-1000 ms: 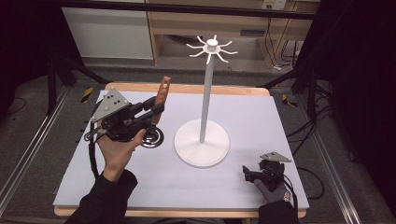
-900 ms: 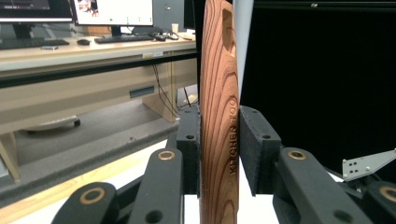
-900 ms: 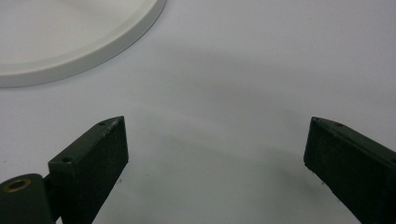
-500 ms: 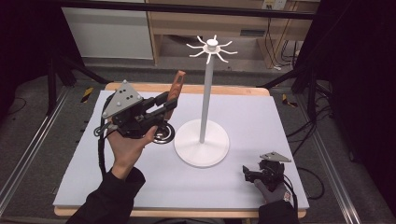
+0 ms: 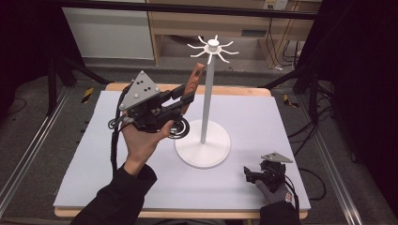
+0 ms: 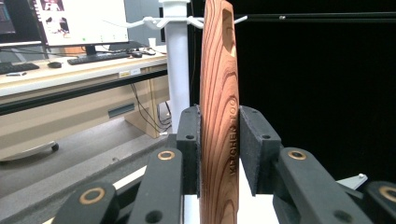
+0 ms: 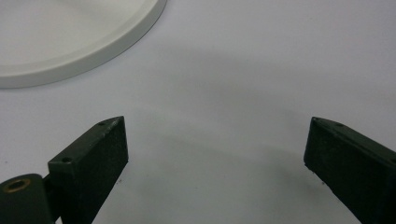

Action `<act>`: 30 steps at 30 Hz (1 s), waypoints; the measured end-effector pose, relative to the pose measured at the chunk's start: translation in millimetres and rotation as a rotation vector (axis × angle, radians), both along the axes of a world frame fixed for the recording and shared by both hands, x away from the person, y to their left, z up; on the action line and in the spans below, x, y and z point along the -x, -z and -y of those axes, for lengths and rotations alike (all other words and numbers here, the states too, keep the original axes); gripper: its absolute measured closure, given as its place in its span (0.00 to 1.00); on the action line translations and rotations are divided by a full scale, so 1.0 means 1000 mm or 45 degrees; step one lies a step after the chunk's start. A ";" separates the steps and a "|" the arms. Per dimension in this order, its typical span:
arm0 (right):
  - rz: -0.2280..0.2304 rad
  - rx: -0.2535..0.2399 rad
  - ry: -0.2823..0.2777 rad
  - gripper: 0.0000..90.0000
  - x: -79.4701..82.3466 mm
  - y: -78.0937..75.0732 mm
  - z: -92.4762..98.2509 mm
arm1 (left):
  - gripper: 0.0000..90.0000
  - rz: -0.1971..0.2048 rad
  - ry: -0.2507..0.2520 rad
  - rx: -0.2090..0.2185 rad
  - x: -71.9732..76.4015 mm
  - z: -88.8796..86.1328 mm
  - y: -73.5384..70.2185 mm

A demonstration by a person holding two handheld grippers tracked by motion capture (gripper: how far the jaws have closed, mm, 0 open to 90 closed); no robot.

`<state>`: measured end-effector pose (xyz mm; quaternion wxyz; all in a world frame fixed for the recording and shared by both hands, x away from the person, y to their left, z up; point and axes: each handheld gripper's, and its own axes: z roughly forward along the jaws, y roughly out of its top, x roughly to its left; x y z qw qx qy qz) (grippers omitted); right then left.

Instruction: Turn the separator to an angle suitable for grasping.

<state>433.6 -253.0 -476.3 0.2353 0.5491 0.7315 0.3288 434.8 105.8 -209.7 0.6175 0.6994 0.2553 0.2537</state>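
A white tabletop (image 5: 281, 117) covers most of the high view, resting on a wooden table edge. Near its middle stands a white rack stand (image 5: 205, 101): a round base on the board, a thin upright pole, and a crown of short radiating hooks at the top.

The left gripper (image 5: 180, 99) is held up above the left-centre of the board, just left of the pole, with the grey three-cornered plate on top and a black cable looping down by the person's left hand (image 5: 143, 138). Its jaws are clamped tight on a wooden handle of a kitchen utensil (image 5: 193, 80), which rises steeply toward the hooks, its top still below the crown. In the left gripper view the handle (image 6: 218, 116) stands upright between the two black pads, both pressing its sides; the grain is reddish brown, engraved lettering runs along it, and a hanging hole shows near the top. A black wire coil hangs at the utensil's lower end, near the base; its exact form is hard to tell.

The right gripper (image 5: 248, 174) rests low on the board at the near right, apart from the base. Its jaws are spread wide with nothing between them (image 7: 215, 154).
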 end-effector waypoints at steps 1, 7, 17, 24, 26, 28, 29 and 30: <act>-0.001 0.000 0.000 0.08 0.000 0.000 0.000 | 0.78 0.000 -0.002 0.002 0.000 0.001 -0.001; 0.004 0.002 0.003 0.07 0.000 0.000 0.000 | 0.78 0.008 0.001 -0.007 -0.002 0.008 -0.007; 0.007 -0.003 0.005 0.07 0.000 0.000 0.000 | 0.78 -0.007 0.008 -0.020 -0.009 0.014 -0.011; 0.006 -0.004 0.004 0.07 0.000 -0.001 0.000 | 0.78 -0.020 0.005 -0.027 -0.015 0.019 -0.008; 0.006 -0.005 0.003 0.07 0.000 -0.001 0.001 | 0.78 -0.026 0.006 -0.027 -0.017 0.019 -0.006; 0.006 -0.001 0.003 0.07 0.000 0.000 0.000 | 0.78 -0.030 0.005 -0.028 -0.019 0.020 -0.005; 0.006 -0.001 0.003 0.07 0.000 0.000 0.000 | 0.78 -0.032 0.003 -0.028 -0.020 0.020 -0.005; 0.005 0.001 0.002 0.07 0.000 0.000 0.000 | 0.78 -0.028 0.001 -0.028 -0.022 0.021 -0.003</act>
